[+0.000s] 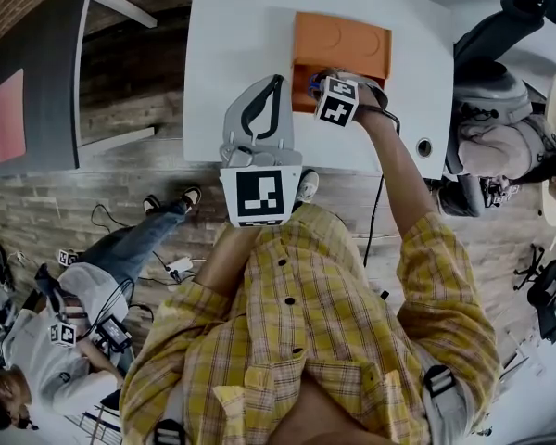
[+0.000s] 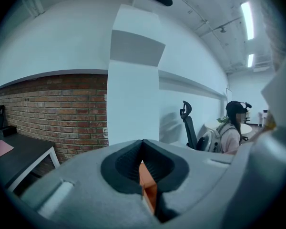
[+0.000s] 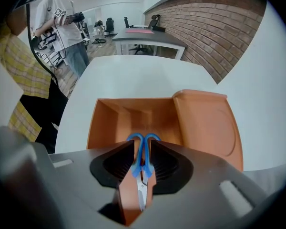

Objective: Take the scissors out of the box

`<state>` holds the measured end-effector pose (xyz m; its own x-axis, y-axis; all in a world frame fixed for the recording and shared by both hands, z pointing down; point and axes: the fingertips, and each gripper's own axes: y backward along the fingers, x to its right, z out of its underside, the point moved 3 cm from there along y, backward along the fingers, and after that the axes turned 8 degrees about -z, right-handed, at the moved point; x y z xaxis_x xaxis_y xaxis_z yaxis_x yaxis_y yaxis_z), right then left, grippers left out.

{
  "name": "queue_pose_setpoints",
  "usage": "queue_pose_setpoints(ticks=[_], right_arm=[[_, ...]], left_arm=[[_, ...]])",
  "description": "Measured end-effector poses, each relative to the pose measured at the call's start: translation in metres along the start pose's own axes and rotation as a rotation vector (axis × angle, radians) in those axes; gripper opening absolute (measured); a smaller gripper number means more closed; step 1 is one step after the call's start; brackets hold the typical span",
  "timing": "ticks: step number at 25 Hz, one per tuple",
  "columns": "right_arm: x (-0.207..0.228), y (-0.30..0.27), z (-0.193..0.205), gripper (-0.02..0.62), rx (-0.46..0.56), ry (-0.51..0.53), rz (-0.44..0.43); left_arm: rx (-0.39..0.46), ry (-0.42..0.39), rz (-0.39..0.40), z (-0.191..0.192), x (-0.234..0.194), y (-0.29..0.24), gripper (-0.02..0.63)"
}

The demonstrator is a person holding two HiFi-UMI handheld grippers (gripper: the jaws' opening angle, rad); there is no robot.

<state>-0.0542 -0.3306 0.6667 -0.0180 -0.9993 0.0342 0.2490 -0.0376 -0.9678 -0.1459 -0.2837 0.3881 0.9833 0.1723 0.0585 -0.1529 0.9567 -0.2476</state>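
The right tongs (image 3: 143,149) point steeply down into the box (image 3: 109,123) and stand wide. The scissors (image 3: 139,165) lie between the pads, close to both, with no squeeze showing. Their blue loops poke out past the tips and the blade runs back toward the lower edge of the frame. An orange box wall fills the gap under the blade, and the other walls close in left and ahead. The lid (image 3: 207,123) stands open at the right, just beside the right pad.

The left tongs (image 2: 143,142) are closed at the tips and hold nothing. A sliver of orange shows through the slit lower down. In the head view they (image 1: 276,83) hang over the bench (image 1: 232,44) just left of the box, near the bench's lower edge. The right marker cube (image 1: 337,100) covers the box's lower right corner there.

The bench top around the box is white. A cable (image 1: 375,211) drops from the right hand past the yellow sleeve (image 1: 445,276).

Beyond the bench:
- A brick wall (image 3: 219,27) runs along the upper right of the right gripper view.
- A dark desk (image 3: 143,32) with a pink sheet stands at top centre there.
- A person in a white shirt (image 3: 62,18) stands at upper left there.
- An office chair (image 2: 188,123) stands right of centre in the left gripper view.
- A seated person (image 2: 231,128) is at the right edge there.
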Motion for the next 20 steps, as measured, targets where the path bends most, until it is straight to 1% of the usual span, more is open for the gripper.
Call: queue_pose_setpoints(ticks=[4,8,12,13,15,20], right_arm=[[0.000,-0.007,0.005,0.109,-0.016,-0.005,-0.011],[0.000,-0.016,0.008,0.109,-0.032,-0.002,-0.032],[0.000,-0.018,0.008,0.103,-0.018,-0.015,-0.064],[-0.001,-0.019,0.009,0.092,-0.015,-0.015,-0.073],[-0.001,-0.019,0.010,0.092,-0.015,-0.013,-0.084],[-0.004,-0.017,0.010,0.091,-0.012,-0.009,-0.071]], left_arm=[[-0.004,-0.004,0.006,0.002,0.004,-0.002,0.002],[0.012,0.001,0.002,0.002,0.003,-0.003,0.002],[0.013,0.002,0.000,0.004,0.002,-0.003,0.002],[0.008,-0.001,0.000,0.005,0.003,-0.003,0.002],[-0.003,-0.007,0.003,0.007,0.005,-0.003,0.002],[-0.015,-0.013,0.004,0.007,0.008,0.004,0.002]])
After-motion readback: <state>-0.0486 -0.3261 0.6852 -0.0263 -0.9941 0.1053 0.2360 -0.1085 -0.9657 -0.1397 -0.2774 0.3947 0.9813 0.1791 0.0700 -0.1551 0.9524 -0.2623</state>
